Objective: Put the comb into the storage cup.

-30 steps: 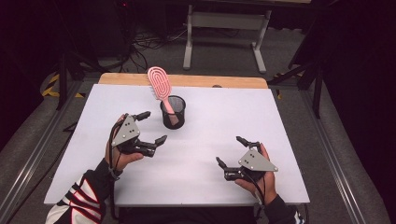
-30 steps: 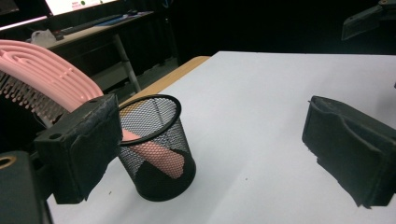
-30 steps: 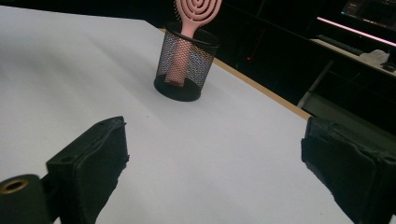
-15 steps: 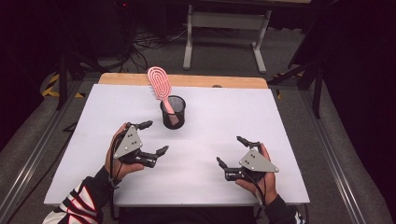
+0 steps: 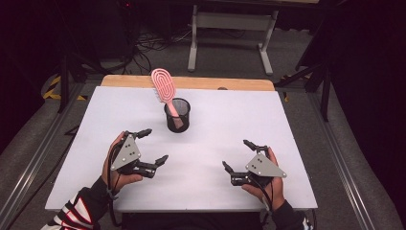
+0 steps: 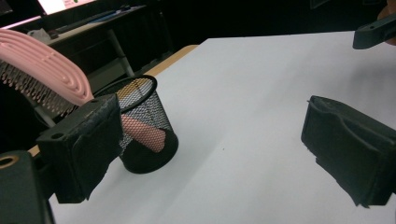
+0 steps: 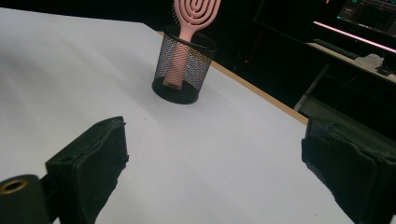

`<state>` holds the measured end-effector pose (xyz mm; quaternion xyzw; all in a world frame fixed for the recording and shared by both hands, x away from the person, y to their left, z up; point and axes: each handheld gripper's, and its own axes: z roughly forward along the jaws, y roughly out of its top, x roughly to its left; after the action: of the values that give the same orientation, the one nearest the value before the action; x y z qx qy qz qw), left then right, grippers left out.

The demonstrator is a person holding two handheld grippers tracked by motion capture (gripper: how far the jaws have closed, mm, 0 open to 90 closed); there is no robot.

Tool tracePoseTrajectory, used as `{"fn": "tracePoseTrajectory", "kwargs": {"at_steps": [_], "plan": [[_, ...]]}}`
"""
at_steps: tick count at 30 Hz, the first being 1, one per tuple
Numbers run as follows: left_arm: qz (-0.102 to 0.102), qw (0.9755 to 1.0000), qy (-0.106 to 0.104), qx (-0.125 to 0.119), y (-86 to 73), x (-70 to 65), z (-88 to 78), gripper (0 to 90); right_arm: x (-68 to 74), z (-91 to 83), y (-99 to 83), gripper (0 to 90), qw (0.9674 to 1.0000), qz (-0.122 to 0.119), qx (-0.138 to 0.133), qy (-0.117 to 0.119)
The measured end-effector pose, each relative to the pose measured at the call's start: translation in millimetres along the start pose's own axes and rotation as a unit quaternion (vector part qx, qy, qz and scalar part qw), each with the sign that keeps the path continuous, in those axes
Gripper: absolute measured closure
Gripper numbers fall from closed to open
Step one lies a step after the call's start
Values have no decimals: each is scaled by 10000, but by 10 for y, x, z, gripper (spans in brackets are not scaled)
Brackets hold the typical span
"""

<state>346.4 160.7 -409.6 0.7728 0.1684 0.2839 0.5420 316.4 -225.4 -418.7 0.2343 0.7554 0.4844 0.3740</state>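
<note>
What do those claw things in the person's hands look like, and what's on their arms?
Each claw, the left claw and the right claw, is black with two blocky jaws and a grey three-cornered plate on top, dotted with small screws. A thin black cable trails back from each. The left sleeve is black with red and white stripes; the right sleeve looks plain dark.

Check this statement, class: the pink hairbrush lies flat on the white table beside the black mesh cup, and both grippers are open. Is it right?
Not quite. The pink hairbrush stands handle-down inside the black mesh cup, leaning on its rim, as the high view shows. The rest holds: the left gripper and right gripper are both open.
</note>
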Motion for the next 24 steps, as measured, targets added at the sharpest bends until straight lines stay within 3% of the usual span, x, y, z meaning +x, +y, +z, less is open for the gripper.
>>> {"fn": "tracePoseTrajectory", "kwargs": {"at_steps": [24], "plan": [[43, 9998, 125, 154, -156, -20, -212, 68, 3, -19, 5, 72, 10000, -52, -12, -22]]}}
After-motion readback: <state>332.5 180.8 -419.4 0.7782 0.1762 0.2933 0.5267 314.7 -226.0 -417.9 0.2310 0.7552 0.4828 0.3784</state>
